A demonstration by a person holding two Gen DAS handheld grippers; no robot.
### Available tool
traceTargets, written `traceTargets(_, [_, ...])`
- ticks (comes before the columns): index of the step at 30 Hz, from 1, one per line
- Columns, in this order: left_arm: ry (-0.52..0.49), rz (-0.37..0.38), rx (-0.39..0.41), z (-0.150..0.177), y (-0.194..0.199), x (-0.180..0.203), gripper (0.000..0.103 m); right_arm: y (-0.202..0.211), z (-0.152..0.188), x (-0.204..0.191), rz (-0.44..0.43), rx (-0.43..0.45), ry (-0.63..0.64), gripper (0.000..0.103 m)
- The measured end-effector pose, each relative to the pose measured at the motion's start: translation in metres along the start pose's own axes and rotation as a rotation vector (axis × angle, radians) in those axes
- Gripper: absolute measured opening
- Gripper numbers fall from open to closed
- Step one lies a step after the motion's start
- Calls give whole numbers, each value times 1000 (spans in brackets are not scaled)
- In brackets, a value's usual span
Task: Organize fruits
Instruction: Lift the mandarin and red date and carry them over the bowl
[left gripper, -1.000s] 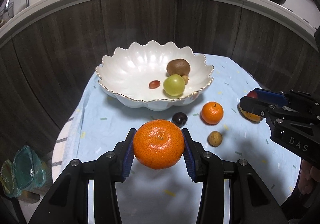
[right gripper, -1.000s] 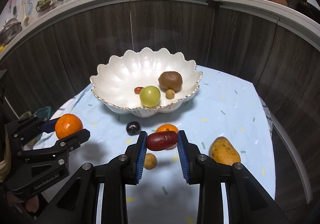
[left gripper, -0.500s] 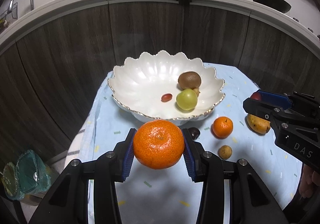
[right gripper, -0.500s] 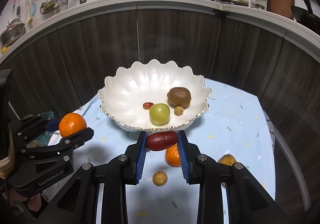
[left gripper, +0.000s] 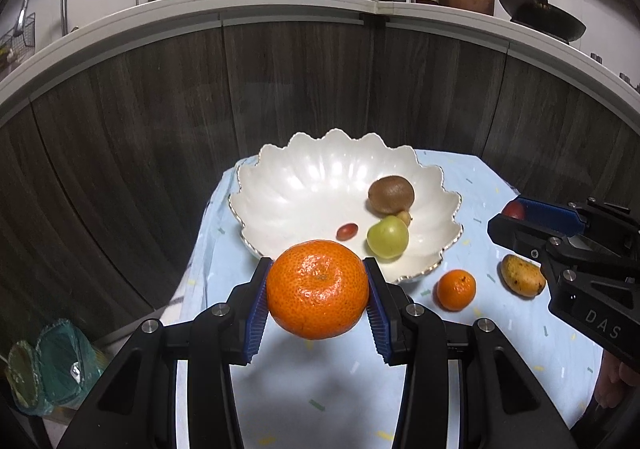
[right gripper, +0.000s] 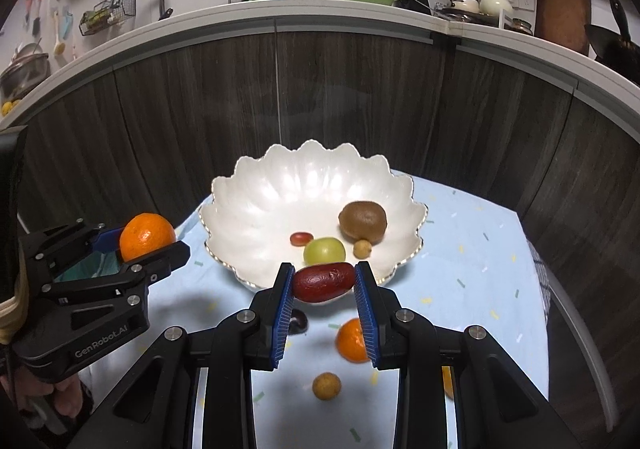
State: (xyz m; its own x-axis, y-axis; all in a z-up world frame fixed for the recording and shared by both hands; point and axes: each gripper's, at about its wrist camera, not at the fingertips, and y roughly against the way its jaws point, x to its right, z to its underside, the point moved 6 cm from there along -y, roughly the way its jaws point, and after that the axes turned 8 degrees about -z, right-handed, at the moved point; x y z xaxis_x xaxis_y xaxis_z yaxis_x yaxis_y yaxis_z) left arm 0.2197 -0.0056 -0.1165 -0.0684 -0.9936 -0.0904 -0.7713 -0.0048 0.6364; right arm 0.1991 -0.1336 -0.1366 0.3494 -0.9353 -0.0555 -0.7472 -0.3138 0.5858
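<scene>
Both of your hands have lifted and drawn back, tilted downward: your left tool is clamped on the dimpled orange, your right tool on a glossy oblong red fruit, before the scalloped pearly bowl on the cloth-covered surface.

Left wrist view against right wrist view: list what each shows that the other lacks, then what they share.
Only the left wrist view: the whole mango on the cloth.

Only the right wrist view: a dark plum and a small tan fruit on the cloth.

Both: the white bowl holding a kiwi, a green fruit and a small red one; a loose small orange; the left gripper clamping a big orange; the right gripper clamping a red fruit.
</scene>
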Motion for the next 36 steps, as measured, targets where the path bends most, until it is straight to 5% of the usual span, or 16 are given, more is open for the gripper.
traceTargets(18, [-27, 5, 12, -36, -22, -22, 43, -24, -29, -10, -10, 8, -8, 32])
traceTargets(36, [-43, 42, -65, -38, -66, -32, 43, -61, -32, -20, -38, -57, -28, 32])
